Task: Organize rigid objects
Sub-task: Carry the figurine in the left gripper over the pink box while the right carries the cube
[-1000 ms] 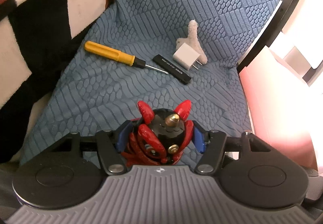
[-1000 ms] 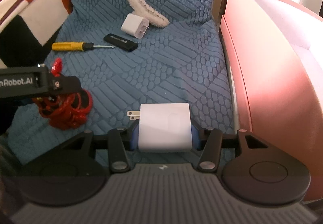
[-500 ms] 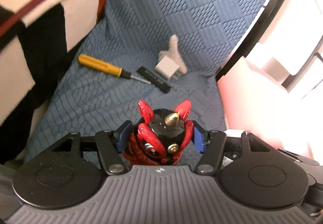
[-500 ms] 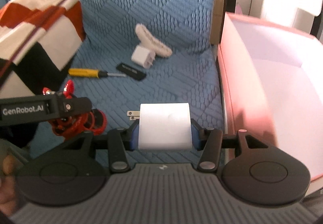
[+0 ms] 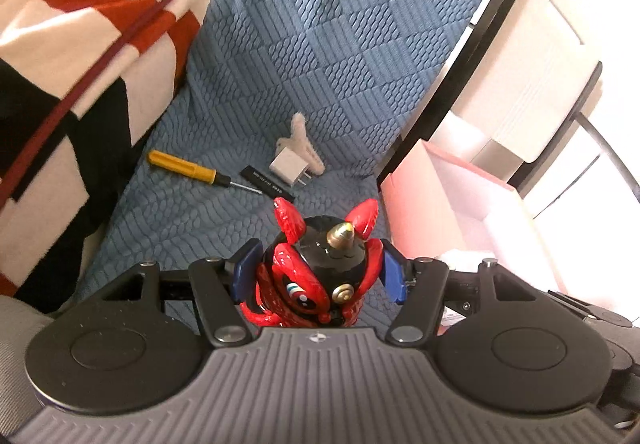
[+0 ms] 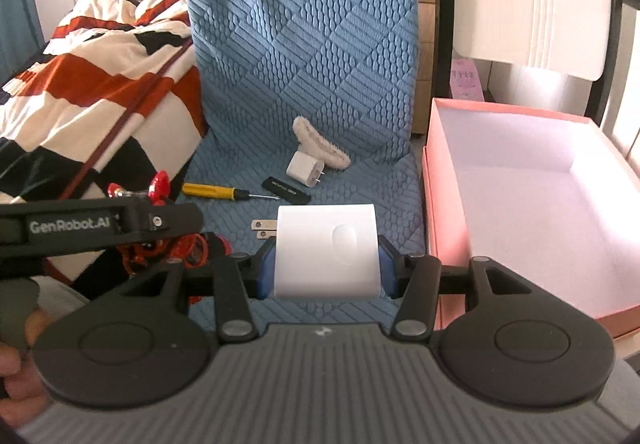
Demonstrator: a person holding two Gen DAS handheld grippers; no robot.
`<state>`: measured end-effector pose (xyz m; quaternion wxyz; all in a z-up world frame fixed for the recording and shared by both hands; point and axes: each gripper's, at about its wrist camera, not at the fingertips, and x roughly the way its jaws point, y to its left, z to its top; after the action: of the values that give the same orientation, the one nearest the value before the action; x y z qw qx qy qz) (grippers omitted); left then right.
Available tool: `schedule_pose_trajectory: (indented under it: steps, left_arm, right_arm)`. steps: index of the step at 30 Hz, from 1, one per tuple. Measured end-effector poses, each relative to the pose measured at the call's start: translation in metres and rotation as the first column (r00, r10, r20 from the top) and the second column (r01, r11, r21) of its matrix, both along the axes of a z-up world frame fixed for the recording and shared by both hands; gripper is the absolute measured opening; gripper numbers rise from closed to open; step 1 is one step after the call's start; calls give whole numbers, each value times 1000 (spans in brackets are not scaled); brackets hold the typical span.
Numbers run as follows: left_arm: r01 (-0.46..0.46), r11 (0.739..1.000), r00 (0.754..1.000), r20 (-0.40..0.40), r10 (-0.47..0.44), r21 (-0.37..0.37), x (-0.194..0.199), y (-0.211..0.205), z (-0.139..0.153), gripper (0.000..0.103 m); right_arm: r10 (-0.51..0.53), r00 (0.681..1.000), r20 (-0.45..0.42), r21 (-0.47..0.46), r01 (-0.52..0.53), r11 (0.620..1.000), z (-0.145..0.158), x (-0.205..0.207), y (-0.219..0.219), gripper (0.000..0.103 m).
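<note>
Blue quilted seat cover (image 6: pixel 304 56) beside the pink box (image 6: pixel 516 110), apparently empty: screwdriver (image 6: pixel 212 191), black stick (image 6: pixel 286 189), small plug (image 6: pixel 305 174) and fuzzy clip (image 6: pixel 320 142) remain left of the box; left tongs (image 5: pixel 320 272) grasp red-black figurine (image 5: pixel 320 276), right tongs (image 6: pixel 326 262) grasp white charger (image 6: pixel 326 252), neither boxed yet.

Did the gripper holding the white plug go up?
Yes. The right gripper with the white plug rose: the screwdriver on the blue seat looks smaller, and more of the pink box shows.

light: bright daylight | glare: upper right washed out | edges: fisheye-bent
</note>
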<state>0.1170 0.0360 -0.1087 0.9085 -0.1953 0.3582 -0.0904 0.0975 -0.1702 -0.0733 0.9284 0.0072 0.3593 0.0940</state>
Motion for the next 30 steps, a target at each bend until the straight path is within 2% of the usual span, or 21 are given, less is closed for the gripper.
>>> schedule_pose_trajectory:
  steps: [12, 16, 30]
  left_arm:
    - [23, 999, 999, 41, -25, 41, -20, -17, 34, 67]
    - [45, 998, 998, 49, -47, 32, -23, -28, 40, 67]
    - [184, 982, 980, 77, -186, 33, -19, -97, 51, 67]
  right_arm:
    - [-22, 999, 36, 24, 21, 999, 27, -25, -21, 53]
    - [-40, 998, 53, 34, 38, 999, 34, -30, -32, 53]
    - [-164, 984, 74, 35, 161, 986, 45, -52, -91, 53]
